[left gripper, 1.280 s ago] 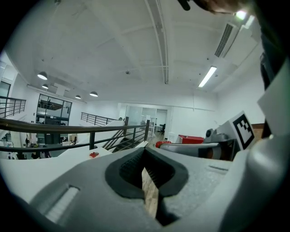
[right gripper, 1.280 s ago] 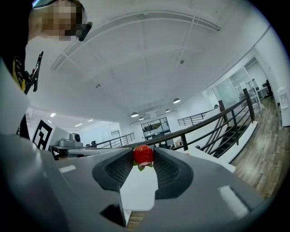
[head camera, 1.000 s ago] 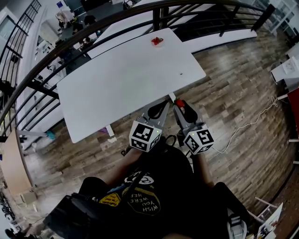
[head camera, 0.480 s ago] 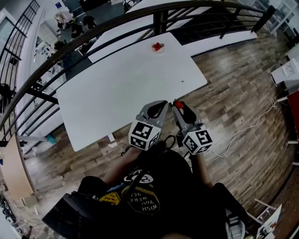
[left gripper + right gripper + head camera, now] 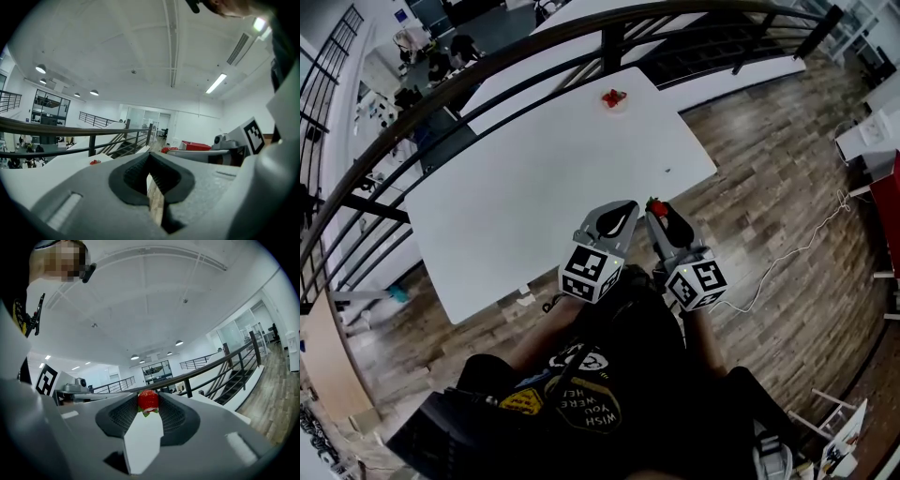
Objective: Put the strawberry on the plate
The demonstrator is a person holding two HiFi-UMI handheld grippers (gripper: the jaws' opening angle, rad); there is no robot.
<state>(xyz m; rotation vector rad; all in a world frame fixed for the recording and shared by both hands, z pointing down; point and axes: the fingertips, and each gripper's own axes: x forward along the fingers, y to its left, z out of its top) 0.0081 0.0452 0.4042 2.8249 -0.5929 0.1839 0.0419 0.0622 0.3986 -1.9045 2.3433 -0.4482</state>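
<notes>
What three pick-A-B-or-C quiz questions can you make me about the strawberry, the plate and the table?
1. Where is the plate?
A: near the far end of the table
B: on the wooden floor
C: under the table

2. What colour is the table top?
A: black
B: white
C: green

3. What is the right tool doing?
A: lying on the table
B: standing open with nothing in it
C: shut on the strawberry

Answers:
1. A, because the head view shows the plate small and far off, close to the table's far edge.
2. B, because the whole top is plain white against the brown floor.
3. C, because the right gripper view shows the red berry pinched between the two jaws, held up in front of the person.
</notes>
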